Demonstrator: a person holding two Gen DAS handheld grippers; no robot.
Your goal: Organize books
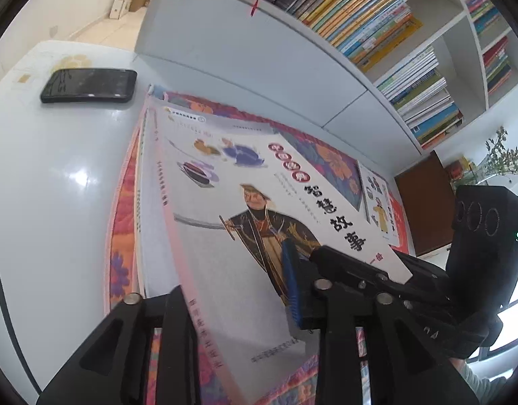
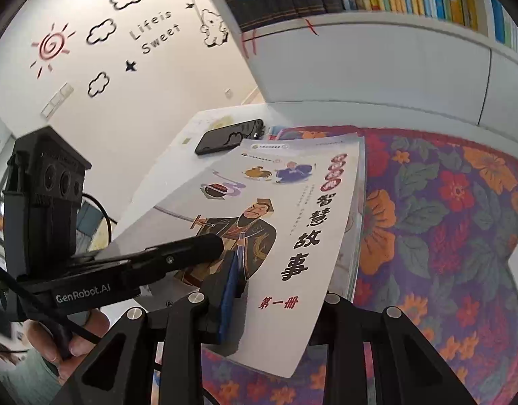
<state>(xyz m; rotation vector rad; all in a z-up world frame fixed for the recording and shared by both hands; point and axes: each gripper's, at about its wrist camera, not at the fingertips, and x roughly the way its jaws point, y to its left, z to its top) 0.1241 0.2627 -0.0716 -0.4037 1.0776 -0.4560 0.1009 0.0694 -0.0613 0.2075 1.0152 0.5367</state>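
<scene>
Right wrist view: the right gripper (image 2: 264, 281) clamps the book (image 2: 259, 222) at its six o'clock edge, above the flowered cloth (image 2: 444, 202). The left gripper (image 1: 238, 290) grasps the same book. Uneven pulling could bend its thin cover or let it slip.

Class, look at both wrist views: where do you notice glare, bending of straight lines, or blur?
Left wrist view: bright glare spots on the glossy white table; white bookshelf edges bow from the fisheye. Right wrist view: the white illustrated storybook is sharp, the multicoloured floral cloth soft and blurred rightwards; both frames darken at the corners.
</scene>
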